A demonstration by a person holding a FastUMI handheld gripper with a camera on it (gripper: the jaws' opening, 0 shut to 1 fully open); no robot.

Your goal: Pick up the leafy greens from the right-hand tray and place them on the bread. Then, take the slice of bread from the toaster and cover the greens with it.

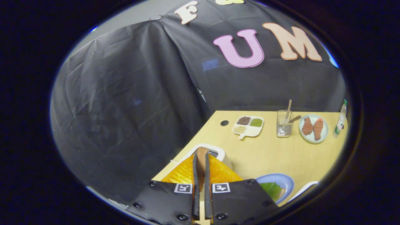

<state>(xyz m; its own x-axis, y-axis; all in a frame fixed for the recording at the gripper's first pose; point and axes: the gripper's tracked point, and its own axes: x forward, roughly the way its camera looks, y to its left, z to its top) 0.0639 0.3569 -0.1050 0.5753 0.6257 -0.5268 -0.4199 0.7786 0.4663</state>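
My gripper [201, 162] is pinched narrow on the bread slice [202, 156], held edge-up over the toaster [215, 153], lower centre. Greens [272, 189] sit on the blue plate [281, 179], lower right, prob. on bread already. So the slice goes right and down, laid flat.

The pale wooden table [268, 156] bears a toaster [215, 153], blue plate [286, 181], seed tray [248, 126], glass [284, 126].

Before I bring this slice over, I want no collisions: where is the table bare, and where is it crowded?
Bare table lies between the toaster, the blue plate with greens, and the far row. That row is crowded: divided dish, glass, food plate, bottle. The gripper is shut on the bread slice.
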